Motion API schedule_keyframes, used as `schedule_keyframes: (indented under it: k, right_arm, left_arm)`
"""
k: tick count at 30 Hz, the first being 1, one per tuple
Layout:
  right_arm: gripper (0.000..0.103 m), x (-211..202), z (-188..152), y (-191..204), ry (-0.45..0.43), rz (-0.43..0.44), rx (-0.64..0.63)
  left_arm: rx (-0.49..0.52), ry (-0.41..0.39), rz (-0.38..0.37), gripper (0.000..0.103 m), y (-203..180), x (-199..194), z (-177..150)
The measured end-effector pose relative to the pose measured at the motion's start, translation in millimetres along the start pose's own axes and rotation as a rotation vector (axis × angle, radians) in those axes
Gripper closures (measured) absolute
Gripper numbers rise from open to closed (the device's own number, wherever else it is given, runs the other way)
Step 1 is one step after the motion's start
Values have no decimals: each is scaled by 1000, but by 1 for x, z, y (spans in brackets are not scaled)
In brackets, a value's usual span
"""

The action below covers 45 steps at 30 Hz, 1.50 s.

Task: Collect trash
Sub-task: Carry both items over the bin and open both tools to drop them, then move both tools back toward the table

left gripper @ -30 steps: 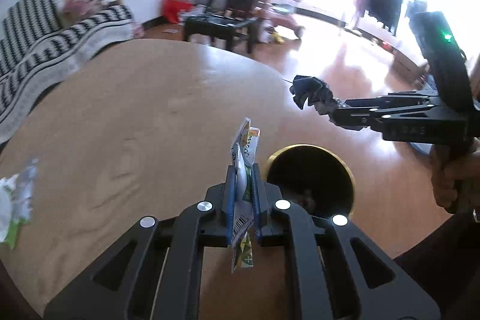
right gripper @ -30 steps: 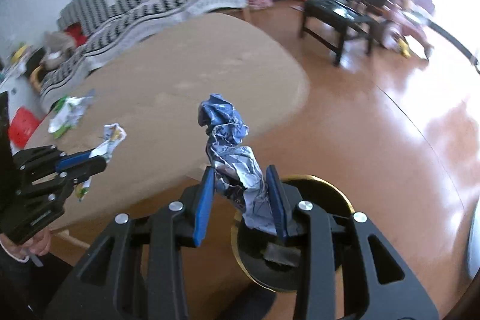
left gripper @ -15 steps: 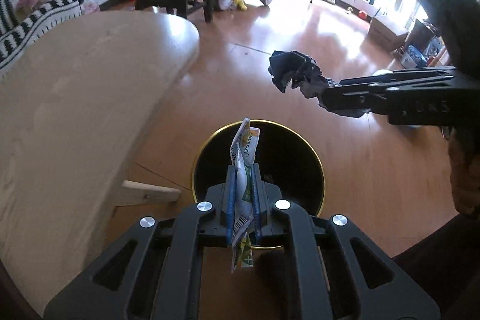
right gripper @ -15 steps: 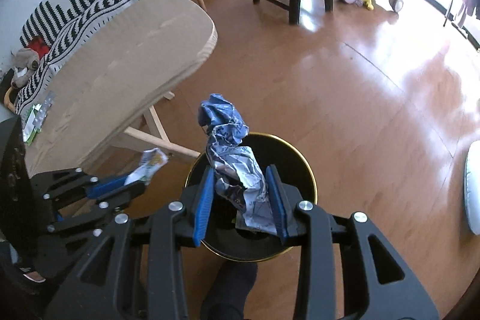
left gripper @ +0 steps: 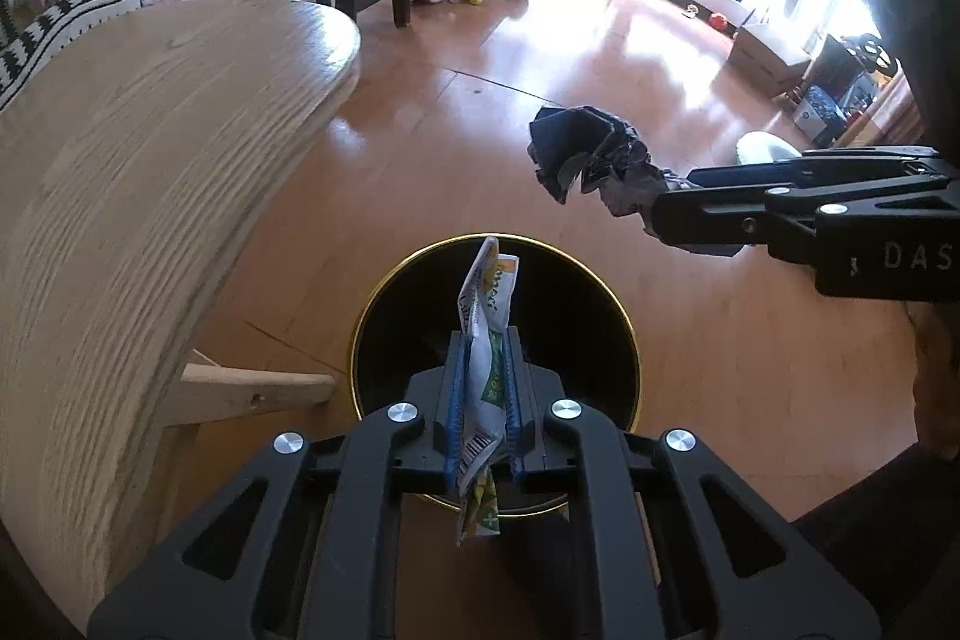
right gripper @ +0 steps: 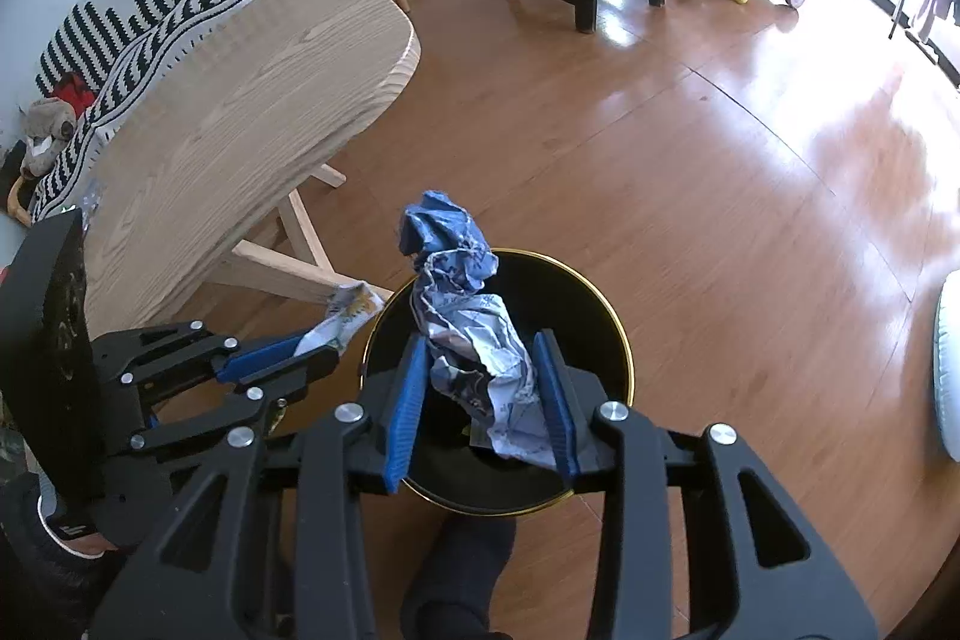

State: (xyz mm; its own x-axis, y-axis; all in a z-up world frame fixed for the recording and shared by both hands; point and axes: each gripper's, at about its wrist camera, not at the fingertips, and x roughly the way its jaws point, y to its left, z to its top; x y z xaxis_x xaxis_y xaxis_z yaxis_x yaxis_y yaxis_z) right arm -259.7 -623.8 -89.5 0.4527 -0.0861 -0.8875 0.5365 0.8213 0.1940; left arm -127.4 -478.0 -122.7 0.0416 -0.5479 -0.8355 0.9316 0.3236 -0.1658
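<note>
Blue crumpled wrapper (right gripper: 474,334) sits loose between the right gripper's (right gripper: 483,394) just-widening jaws; left gripper (left gripper: 483,400) clamps a snack packet (left gripper: 486,340) over the bin (left gripper: 624,334).

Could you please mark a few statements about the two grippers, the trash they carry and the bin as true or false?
1. The left gripper pinches a flat printed wrapper. True.
2. The bin stands on the wooden table. False: it stands on the floor beside it.
3. The right gripper carries a crumpled blue wrapper. True.
4. The blue wrapper lies inside the bin. False: it sits between the right gripper's jaws, which have just been opening.
</note>
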Motion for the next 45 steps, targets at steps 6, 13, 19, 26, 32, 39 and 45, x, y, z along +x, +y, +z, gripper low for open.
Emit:
schedule_keyframes:
  k: [6,13,19,26,32,39,45]
  right_arm:
    - [35,-9,2,1,-47,-7,4]
    - [27,-24,12,24,-98,4,-3]
    - [24,-41,32,75,-189,62,-32]
    - [24,-30,62,189,-211,196,-129]
    - [24,7,77,325,-167,322,-236]
    - [20,69,88,460,-65,338,-281]
    - [19,130,104,503,19,341,-196]
  left_arm:
    - [-5,-19,5,51,5,-8,0]
    - [-27,-81,13,22,18,-47,-5]
    - [-54,-182,96,13,56,-120,-18]
    - [-150,-284,363,12,160,-223,-69]
    - [-303,-266,568,12,257,-276,-126]
    - [-468,-226,630,11,341,-300,-182]
    - [-560,-205,552,11,375,-287,-192]
